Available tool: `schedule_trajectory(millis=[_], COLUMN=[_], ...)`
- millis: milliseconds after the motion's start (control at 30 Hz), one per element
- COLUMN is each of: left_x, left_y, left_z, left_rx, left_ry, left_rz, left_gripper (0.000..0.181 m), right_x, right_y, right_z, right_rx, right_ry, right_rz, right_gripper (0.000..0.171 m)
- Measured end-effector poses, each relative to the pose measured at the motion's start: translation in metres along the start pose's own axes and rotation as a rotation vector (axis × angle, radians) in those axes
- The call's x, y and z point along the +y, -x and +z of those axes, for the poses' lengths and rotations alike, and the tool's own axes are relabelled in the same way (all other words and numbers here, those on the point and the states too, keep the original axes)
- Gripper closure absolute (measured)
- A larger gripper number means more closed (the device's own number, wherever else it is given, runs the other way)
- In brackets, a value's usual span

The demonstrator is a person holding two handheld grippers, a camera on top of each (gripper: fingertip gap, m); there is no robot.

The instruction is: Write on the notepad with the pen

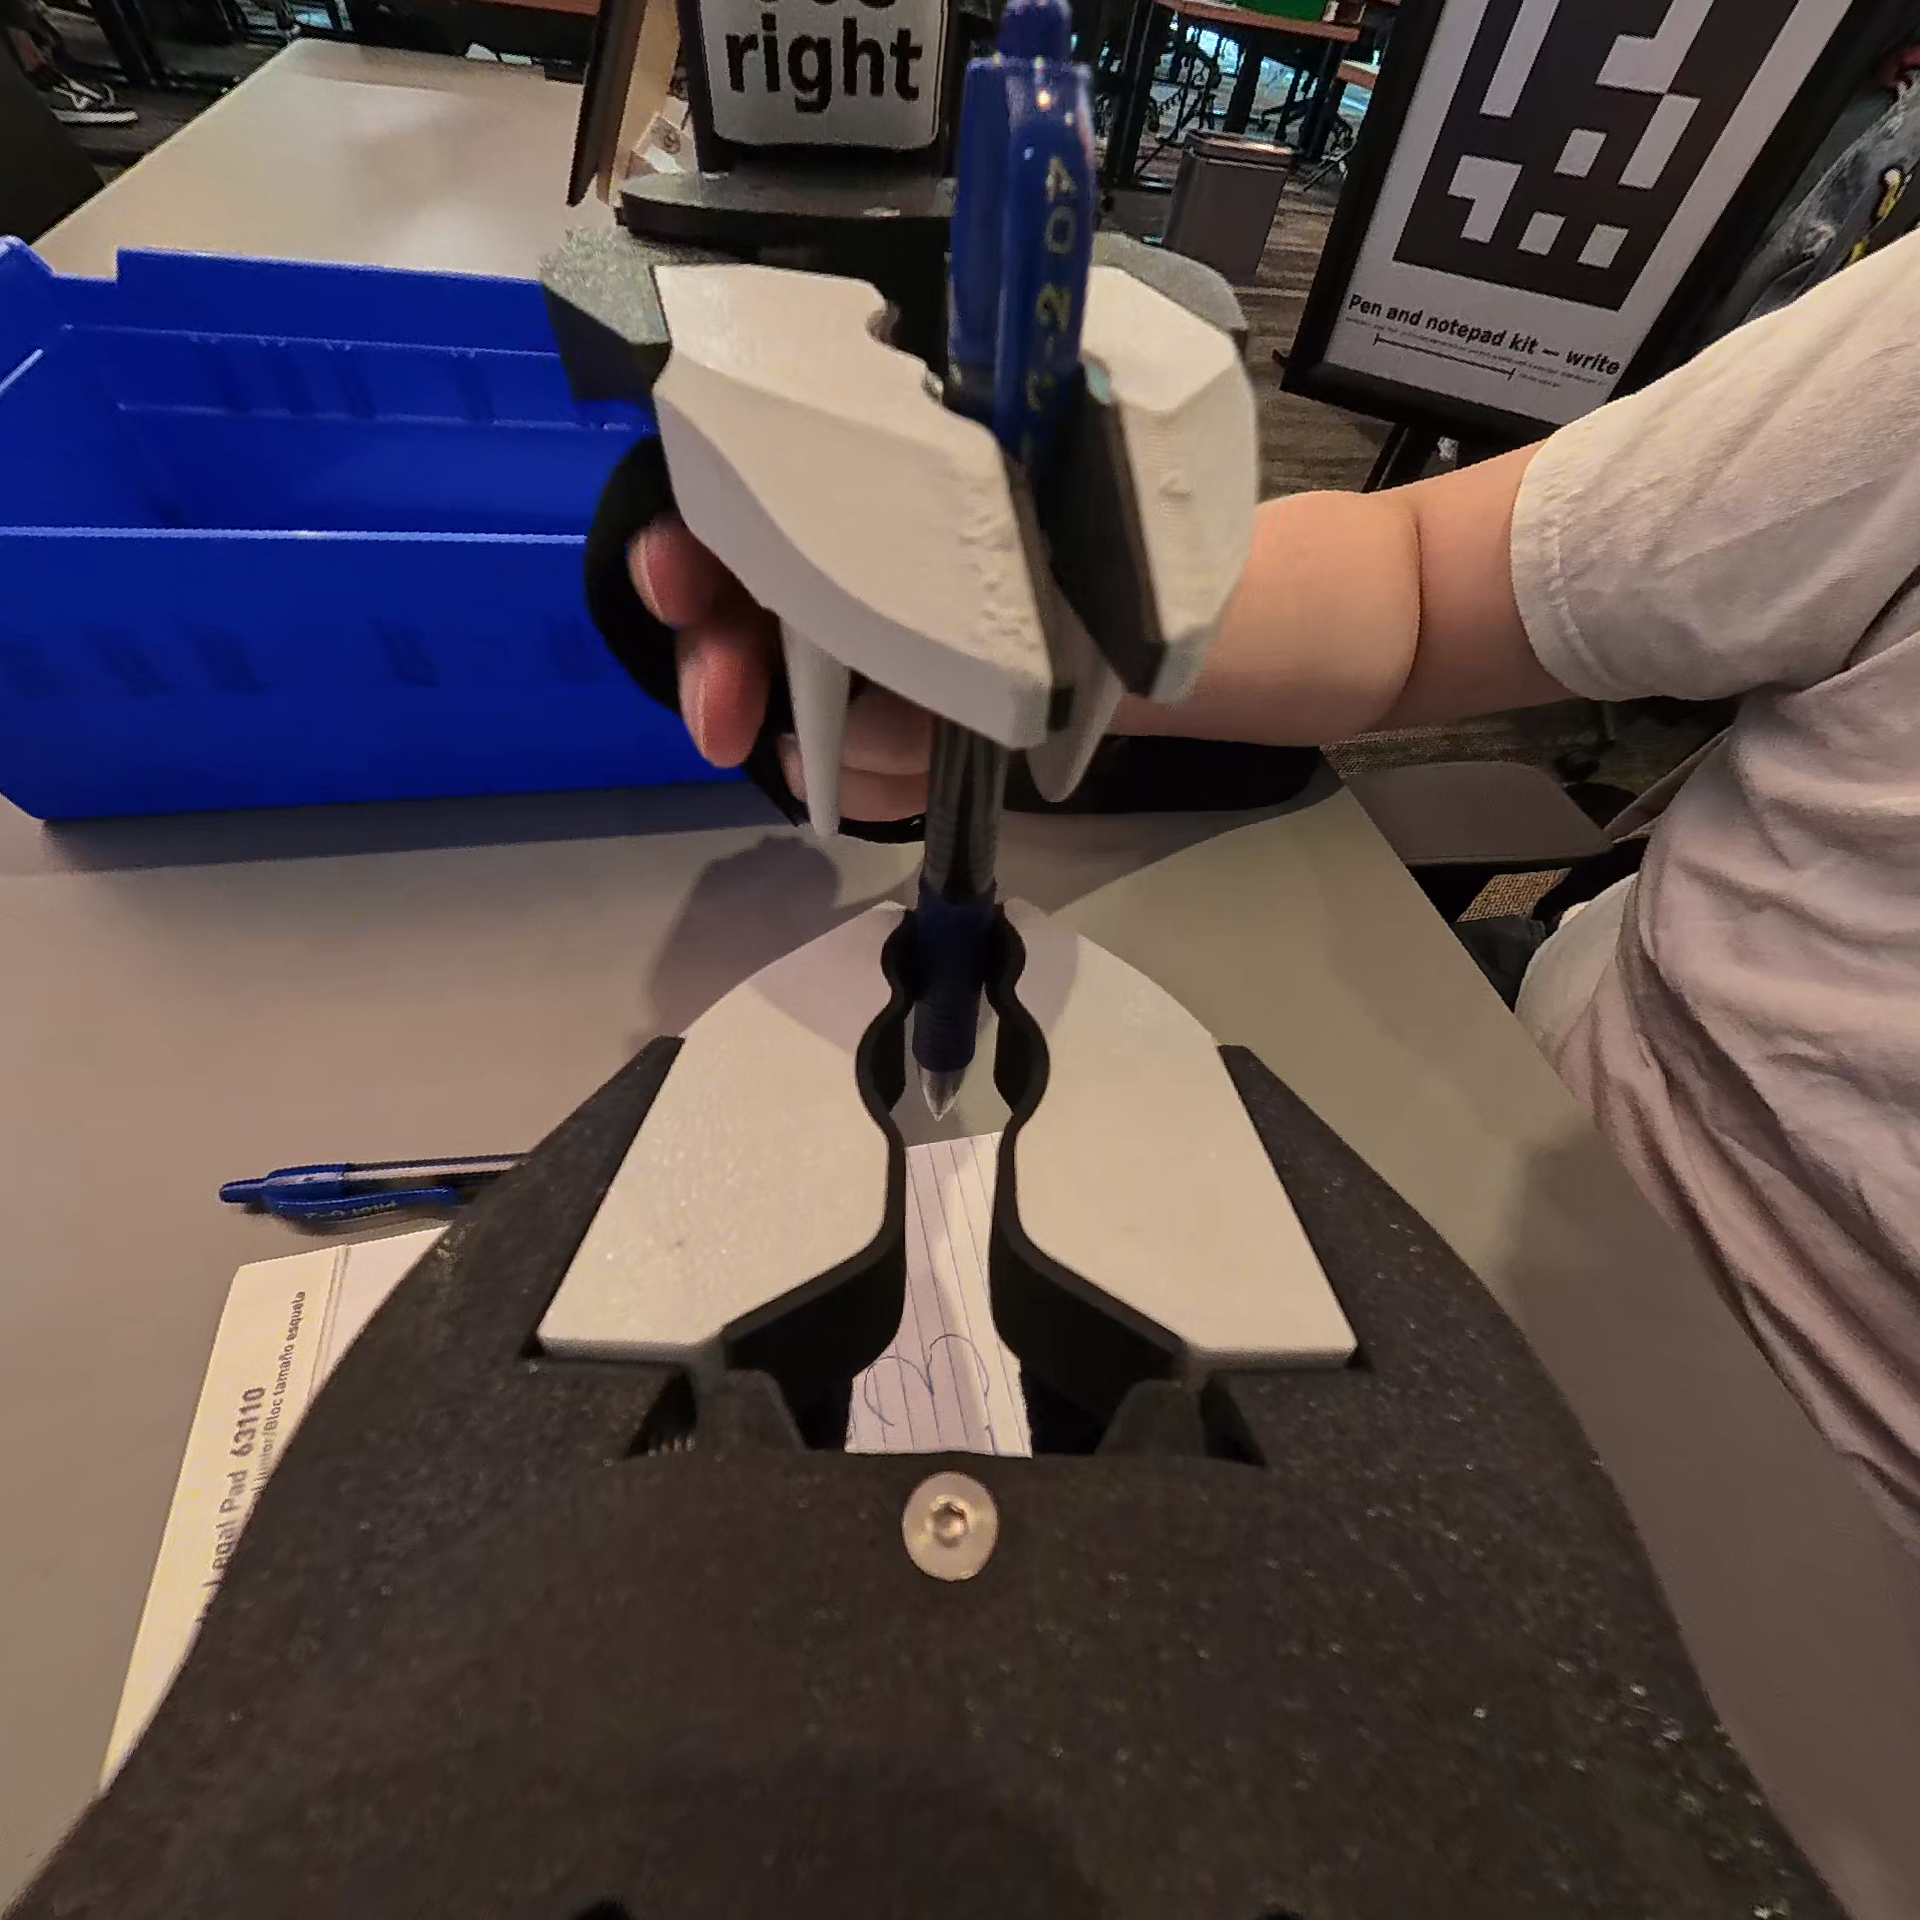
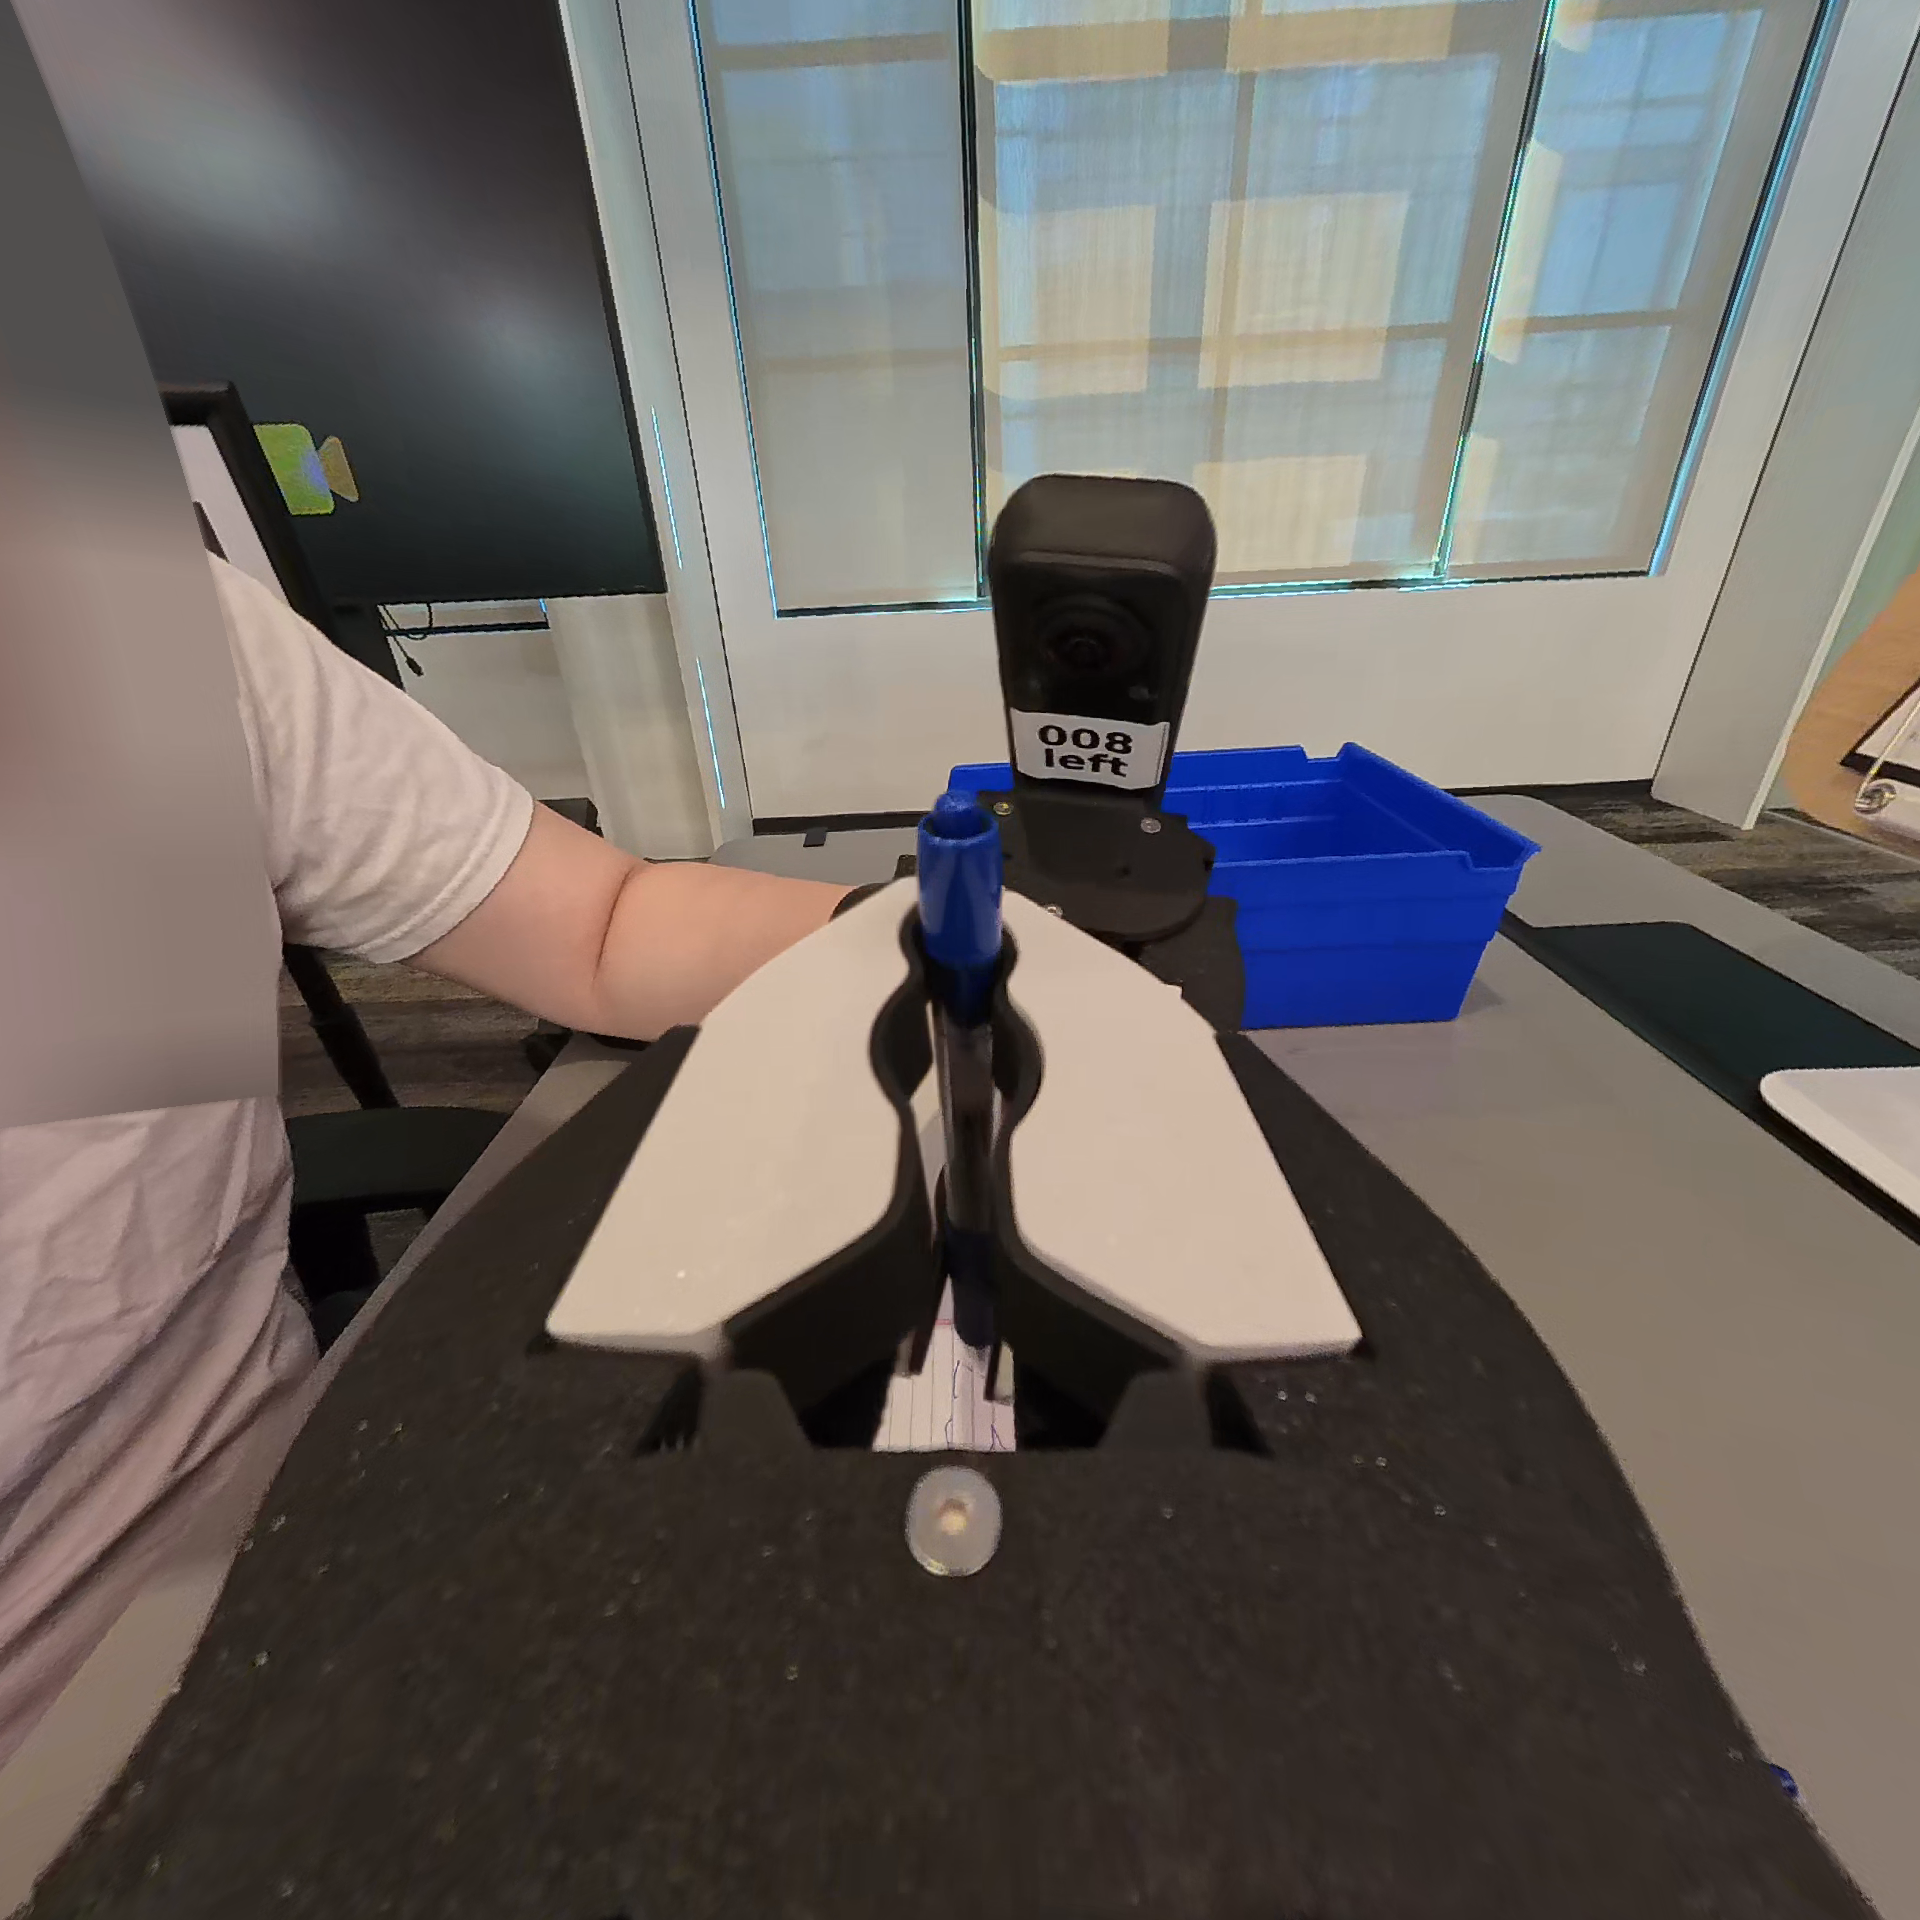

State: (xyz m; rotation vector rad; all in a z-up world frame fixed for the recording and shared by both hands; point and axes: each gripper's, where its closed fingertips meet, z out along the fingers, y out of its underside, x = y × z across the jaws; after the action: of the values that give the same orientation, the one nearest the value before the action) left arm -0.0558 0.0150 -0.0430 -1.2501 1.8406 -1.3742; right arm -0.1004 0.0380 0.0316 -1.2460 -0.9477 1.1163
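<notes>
The notepad (image 1: 940, 1299) lies flat on the grey table (image 1: 312, 987) beneath the left gripper (image 1: 943, 1023), and only a strip of its lined page with blue scribbles is seen through the gap between the fingers. A second pen (image 1: 353, 1184) is seen at 9 o'clock of that gripper, lying crosswise on the table, with a blue bin (image 1: 291, 540) at 10 o'clock behind it. The left gripper's fingers stand slightly apart around the pen's tip without clamping it; whether the gripper presses down on the pad cannot be told.

The pen (image 1: 1023, 343) is clamped in the right gripper (image 1: 1049, 582), its long axis nearly upright, tip (image 1: 940, 1101) down at 6 o'clock. The tip is judged to hang just past the pad's far edge, so the coming move calls for a short pull toward the left gripper and downward.

The pen's cap end (image 2: 951, 831) and the left gripper's camera (image 2: 1096, 623) are shown only in the right wrist view; the second pen is shown only in the left.
</notes>
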Motion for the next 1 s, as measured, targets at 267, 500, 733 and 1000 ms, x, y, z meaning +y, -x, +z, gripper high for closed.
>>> schedule_trajectory(millis=[267, 500, 733, 1000], left_x=[0.000, 0.000, -0.005, -0.004], left_y=[0.000, 0.000, -0.001, 0.001], left_z=[-0.001, 0.002, -0.001, 0.000], left_rx=[0.007, 0.017, 0.032, 0.030], left_ry=[-0.012, -0.021, -0.051, -0.059], left_rz=[-0.019, -0.035, -0.050, -0.070], left_gripper=[0.169, 0.170, 0.170, 0.169], right_x=[-0.008, -0.010, -0.008, -0.006], right_y=[-0.001, -0.004, -0.008, -0.007], right_z=[-0.004, -0.007, -0.007, -0.006], right_rx=[-0.032, -0.010, 0.003, 0.035], right_ry=[-0.072, -0.079, -0.073, -0.045], right_rz=[0.067, 0.055, 0.078, 0.035], right_gripper=[0.162, 0.166, 0.160, 0.166])
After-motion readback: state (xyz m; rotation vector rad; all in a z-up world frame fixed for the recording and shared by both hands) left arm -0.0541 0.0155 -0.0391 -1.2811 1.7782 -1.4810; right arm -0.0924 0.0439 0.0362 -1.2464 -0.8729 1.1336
